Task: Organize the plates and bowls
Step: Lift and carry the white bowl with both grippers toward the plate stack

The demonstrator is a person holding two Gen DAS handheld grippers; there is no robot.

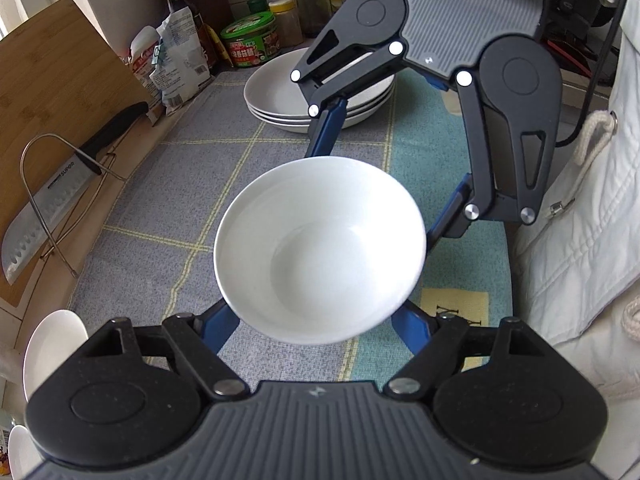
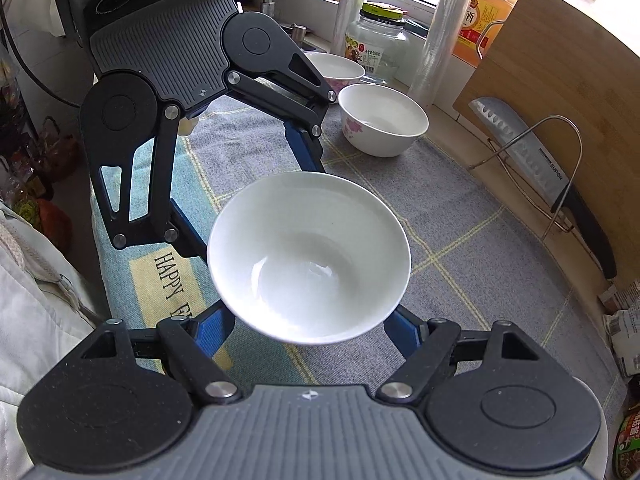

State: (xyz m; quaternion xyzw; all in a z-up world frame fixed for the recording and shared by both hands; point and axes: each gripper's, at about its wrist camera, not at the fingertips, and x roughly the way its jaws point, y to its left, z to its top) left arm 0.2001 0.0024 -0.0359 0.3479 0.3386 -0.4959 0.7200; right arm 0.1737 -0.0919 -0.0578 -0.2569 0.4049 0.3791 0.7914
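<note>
A plain white bowl (image 1: 320, 252) hangs above the checked cloth, gripped from opposite sides by both grippers. In the left wrist view my left gripper (image 1: 316, 314) has its blue fingers (image 1: 218, 326) pressed against the bowl's outer wall; my right gripper (image 1: 380, 190) comes in from the far side and clasps the same bowl. The right wrist view shows the bowl (image 2: 308, 256) with my right gripper (image 2: 308, 320) shut on its near wall and my left gripper (image 2: 246, 200) opposite. White plates (image 1: 280, 96) are stacked behind. Two flowered bowls (image 2: 382, 120) stand on the cloth.
A checked cloth (image 1: 168, 184) covers the counter. A wooden cutting board (image 1: 60, 80) and a knife (image 1: 48, 216) in a wire rack stand along the wall side. Bottles, jars and packets (image 1: 250, 42) crowd the back. A person's white jacket (image 1: 580, 220) borders the counter's edge.
</note>
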